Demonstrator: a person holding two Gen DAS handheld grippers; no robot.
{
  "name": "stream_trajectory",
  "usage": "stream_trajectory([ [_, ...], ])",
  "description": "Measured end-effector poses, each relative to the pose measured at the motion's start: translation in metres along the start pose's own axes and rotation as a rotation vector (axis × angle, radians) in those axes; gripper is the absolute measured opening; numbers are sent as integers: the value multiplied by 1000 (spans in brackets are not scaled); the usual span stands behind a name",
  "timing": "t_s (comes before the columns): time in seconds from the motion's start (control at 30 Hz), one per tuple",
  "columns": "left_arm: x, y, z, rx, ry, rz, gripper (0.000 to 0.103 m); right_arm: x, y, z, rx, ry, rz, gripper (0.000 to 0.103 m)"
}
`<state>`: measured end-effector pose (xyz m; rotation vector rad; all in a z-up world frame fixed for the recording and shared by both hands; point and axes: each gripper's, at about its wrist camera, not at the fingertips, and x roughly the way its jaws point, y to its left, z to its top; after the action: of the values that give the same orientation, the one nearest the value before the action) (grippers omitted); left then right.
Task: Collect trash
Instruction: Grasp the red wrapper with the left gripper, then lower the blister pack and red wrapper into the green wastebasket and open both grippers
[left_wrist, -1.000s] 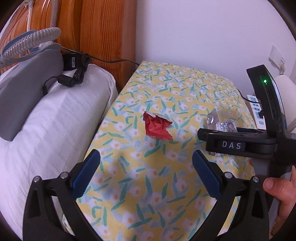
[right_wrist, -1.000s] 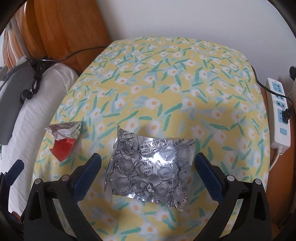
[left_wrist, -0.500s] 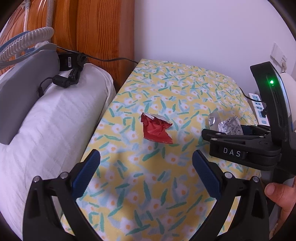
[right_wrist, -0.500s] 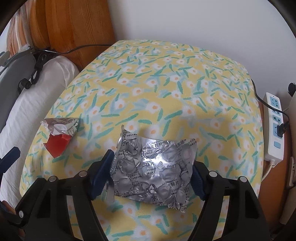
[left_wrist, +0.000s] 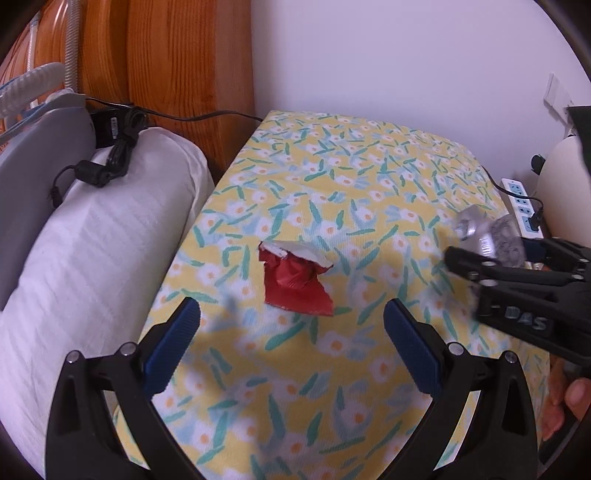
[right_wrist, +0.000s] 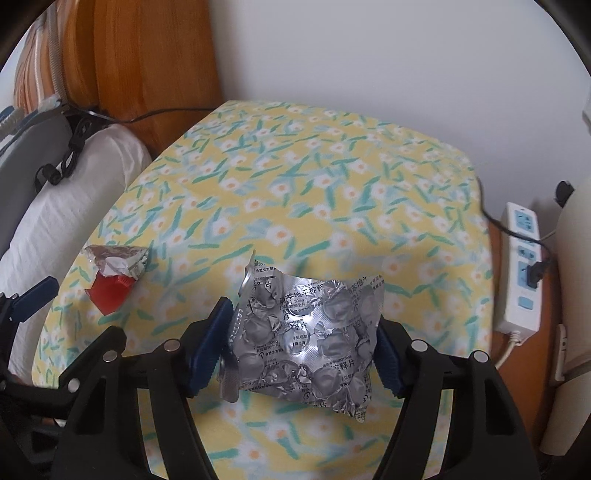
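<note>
Right gripper (right_wrist: 301, 345) closing, pads against silver blister pack (right_wrist: 308, 341).

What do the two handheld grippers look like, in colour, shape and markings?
Both are black plastic frames with silver rivets at the pivots. The left gripper and the right gripper each carry two fingers with dark blue ribbed pads. Seen from the side, the right one bears white letters "DAS". No sleeve or cable shows on them.

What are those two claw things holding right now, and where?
The right gripper is closing on the foil blister pack, pads at its side edges. The left gripper holds nothing.
</note>
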<state>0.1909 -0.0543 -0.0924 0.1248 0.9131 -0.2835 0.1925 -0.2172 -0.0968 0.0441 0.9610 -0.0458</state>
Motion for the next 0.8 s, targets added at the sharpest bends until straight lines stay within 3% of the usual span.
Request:
stream_trajectory([
  [0.13, 14, -9, 8, 15, 11, 19, 92, -11, -17, 1, 23, -25, -18, 70],
  [0.23, 22, -11, 12, 16, 20, 37, 76, -17, -25, -2, 28, -30, -15, 70],
  [0.37, 35, -4, 16, -21, 50, 36, 44, -21, -30, -5, 25, -35, 2, 70],
  [0.43, 35, -2, 17, -27, 41, 38, 37, -26, -31, -8, 22, -39, 11, 70],
  [0.6, 25, 4, 17, -47, 32, 27, 31, -38, -25, -14, 11, -51, 32, 70],
  [0.8, -26, 6, -3, -43, -12, 10, 31, -69, -15, -36, -28, -64, 103, 70],
])
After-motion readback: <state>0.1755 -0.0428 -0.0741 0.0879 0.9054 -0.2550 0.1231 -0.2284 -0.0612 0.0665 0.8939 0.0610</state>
